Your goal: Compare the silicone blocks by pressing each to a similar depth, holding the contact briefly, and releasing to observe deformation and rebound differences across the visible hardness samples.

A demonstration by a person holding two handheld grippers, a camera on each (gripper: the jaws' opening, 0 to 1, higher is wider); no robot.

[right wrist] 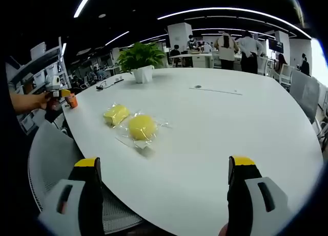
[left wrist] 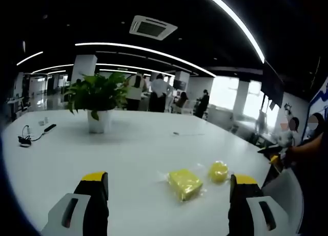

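Two yellow, plastic-wrapped silicone blocks (right wrist: 134,123)

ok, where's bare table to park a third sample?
Bare white table right of the round yellow silicone block, out to the far edge. Also between the square yellow silicone block and the white-potted green plant. Crowded: near edge around both bagged blocks.

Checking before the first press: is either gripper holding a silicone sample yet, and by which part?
Nothing is held. Left gripper and right gripper are open and empty; the square block and round block lie wrapped on the table.
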